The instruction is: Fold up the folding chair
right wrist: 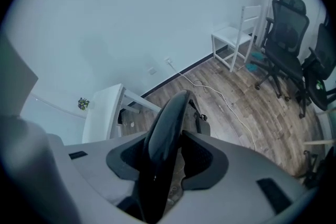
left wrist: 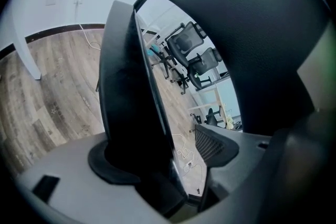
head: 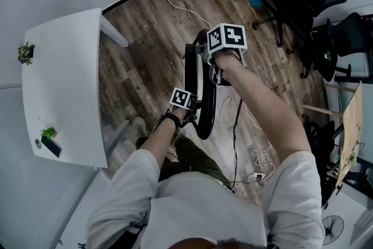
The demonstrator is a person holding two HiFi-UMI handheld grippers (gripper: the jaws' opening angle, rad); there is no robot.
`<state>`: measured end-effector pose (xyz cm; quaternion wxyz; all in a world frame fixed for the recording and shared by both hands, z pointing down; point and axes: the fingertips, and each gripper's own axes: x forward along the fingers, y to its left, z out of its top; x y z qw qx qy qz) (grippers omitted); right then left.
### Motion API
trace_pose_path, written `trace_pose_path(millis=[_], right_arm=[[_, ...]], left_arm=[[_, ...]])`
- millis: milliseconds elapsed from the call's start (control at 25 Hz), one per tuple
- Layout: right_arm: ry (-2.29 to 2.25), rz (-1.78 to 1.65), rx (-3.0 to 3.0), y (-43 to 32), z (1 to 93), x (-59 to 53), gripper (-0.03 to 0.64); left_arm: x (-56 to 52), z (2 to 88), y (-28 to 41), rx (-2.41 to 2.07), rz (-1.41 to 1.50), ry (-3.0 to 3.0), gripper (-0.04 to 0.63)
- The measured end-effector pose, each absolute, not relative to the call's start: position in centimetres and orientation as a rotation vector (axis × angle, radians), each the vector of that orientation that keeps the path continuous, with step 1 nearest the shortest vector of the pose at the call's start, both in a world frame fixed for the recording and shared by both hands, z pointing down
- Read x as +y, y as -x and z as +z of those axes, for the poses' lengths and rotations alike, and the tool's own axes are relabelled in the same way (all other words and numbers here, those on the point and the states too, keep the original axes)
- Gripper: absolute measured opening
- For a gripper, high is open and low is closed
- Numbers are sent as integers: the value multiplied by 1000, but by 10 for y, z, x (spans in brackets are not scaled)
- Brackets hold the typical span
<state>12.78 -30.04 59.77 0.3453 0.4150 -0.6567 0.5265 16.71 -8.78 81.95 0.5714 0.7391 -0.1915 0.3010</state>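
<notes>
Folding chair point(head: 205, 119) seen from above as narrow black loop, held upright over wooden floor point(head: 145, 61), well off floor's wall edge, near white table point(head: 64, 84). Right gripper point(head: 217, 70) clamped on chair's upper rim, both pads pressed against it (plain in right gripper view). Left gripper point(head: 195, 107) set lower on chair, jaws apart: one pad against black panel, other pad point(left wrist: 212, 147) clear of it, floor seen through gap.
</notes>
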Motion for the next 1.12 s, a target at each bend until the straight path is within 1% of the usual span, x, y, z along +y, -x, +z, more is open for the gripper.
trace_pose_path(millis=[240, 480, 600, 680, 880, 1000, 1120], right_arm=[[-1084, 1341, -1695, -122, 596, -302, 173], [-1099, 1348, -1689, -123, 597, -302, 172], [-1115, 1342, -1683, -130, 596, -303, 164], [-1122, 1329, -1676, -135, 597, -302, 152], [-1135, 1312, -1671, -147, 595, -303, 138], [-1140, 1313, -1666, -150, 595, -303, 137], [-1146, 1316, -1663, -151, 596, -303, 133]], left_arm=[[-87, 818, -158, -455, 734, -1699, 385], [-82, 810, -163, -354, 702, -1666, 383], [-77, 807, -164, -290, 772, -1687, 384], [-73, 809, -161, -292, 805, -1701, 385], [-81, 805, -156, -349, 773, -1770, 385], [-85, 786, -144, -385, 744, -1802, 385], [-90, 749, -125, -434, 641, -1810, 390]])
